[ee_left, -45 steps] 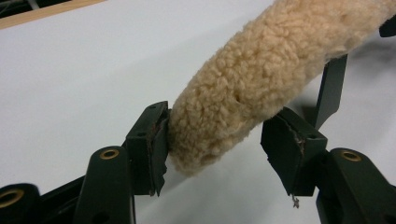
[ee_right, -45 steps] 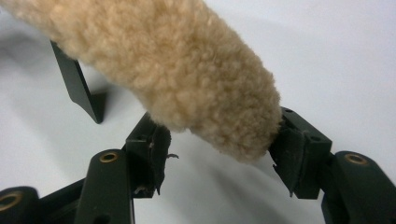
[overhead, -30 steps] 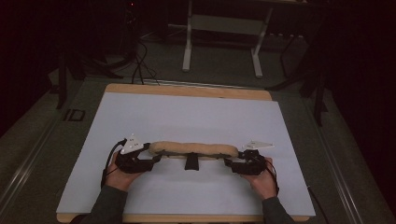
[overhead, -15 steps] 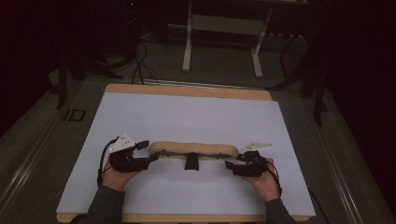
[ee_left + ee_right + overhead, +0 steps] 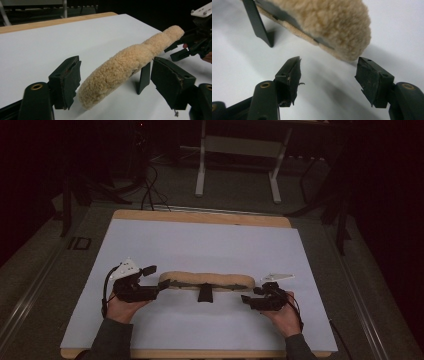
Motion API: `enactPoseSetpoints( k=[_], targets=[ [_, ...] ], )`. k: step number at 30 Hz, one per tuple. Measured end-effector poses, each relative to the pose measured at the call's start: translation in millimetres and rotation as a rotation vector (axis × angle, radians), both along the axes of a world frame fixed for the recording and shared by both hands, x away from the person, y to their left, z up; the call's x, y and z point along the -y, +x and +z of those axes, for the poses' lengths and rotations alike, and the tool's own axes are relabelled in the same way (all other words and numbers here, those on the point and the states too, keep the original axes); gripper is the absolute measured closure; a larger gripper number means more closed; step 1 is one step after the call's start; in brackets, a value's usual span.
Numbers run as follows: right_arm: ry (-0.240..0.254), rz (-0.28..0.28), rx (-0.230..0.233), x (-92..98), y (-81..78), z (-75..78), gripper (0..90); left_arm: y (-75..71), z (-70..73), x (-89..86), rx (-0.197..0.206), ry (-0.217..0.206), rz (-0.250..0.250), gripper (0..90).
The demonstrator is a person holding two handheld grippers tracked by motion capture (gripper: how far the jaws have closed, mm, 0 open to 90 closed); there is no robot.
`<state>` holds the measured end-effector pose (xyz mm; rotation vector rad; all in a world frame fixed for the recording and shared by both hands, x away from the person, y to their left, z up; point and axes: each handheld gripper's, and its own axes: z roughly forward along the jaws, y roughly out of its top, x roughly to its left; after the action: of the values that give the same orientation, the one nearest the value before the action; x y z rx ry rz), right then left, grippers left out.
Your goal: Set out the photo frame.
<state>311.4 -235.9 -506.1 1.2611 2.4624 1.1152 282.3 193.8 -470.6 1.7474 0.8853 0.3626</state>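
White sheet [image 5: 200, 245] covers most of the wooden tabletop [image 5: 200, 217], whose bare edge shows along the far side. On the near half of the sheet lies a long tan fleece pad [image 5: 207, 280], stretched crosswise between the two hands; a dark backing strip runs under its fleece and a short black strap tab [image 5: 204, 292] hangs from its middle down to the sheet. In the left gripper view the fleece pad [image 5: 120, 67] curves from the foreground away toward the far gripper, its near end lying between the two black jaws without either pad pressing on it. Left gripper [image 5: 150, 287], held in the left hand [image 5: 120, 307], sits at the pad's left end, jaws released and spread wide around the fleece tip. Right gripper [image 5: 250, 300], held in the right hand [image 5: 285, 312], sits just short of the pad's right end; its jaws have just been opening. In the right gripper view the right gripper [image 5: 328, 78] stands open, the fleece end [image 5: 332, 22] just beyond the fingertips, nothing between them, not touching. Strap tab [image 5: 258, 23] stands upright on the sheet, to the left in that view.
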Motion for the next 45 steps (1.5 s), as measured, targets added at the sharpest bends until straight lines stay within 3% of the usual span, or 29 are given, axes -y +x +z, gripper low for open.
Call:
enactPoseSetpoints(
  k=[5,9,14,17,20,25,34,40,45],
  targets=[
    [-0.014,0.0,-0.005,-0.1,-2.1,-0.5,36.1,-0.3,1.6,-3.8,0.015,-0.011,0.024,23.6],
    [-0.029,-0.002,-0.012,-0.3,-2.1,-2.7,35.1,-0.9,2.3,-8.1,0.026,-0.026,0.042,31.6],
    [-0.037,0.022,-0.011,-2.2,-3.5,-2.2,34.8,-0.2,3.7,-13.3,0.029,-0.047,0.082,35.5],
    [-0.045,0.056,-0.018,-4.9,-4.9,-2.8,41.9,0.1,5.3,-14.8,0.034,-0.028,0.103,36.0],
    [-0.05,0.075,-0.028,-7.3,-6.0,-3.2,46.5,1.0,5.1,-16.3,0.031,-0.04,0.103,36.1],
    [-0.045,0.11,0.007,-12.0,-10.2,1.0,55.5,5.0,2.4,-17.1,0.008,-0.037,0.103,36.4],
    [-0.029,0.125,0.045,-14.5,-13.6,6.1,59.7,10.0,-3.3,-19.3,-0.007,-0.037,0.08,38.6],
    [-0.008,0.104,0.087,-13.2,-15.8,11.0,63.2,16.7,-11.3,-17.0,-0.036,-0.009,0.081,45.4],
    [-0.013,0.062,0.131,-12.7,-17.1,14.5,61.6,20.7,-16.7,-17.9,-0.047,-0.007,0.107,57.9]
  ],
)
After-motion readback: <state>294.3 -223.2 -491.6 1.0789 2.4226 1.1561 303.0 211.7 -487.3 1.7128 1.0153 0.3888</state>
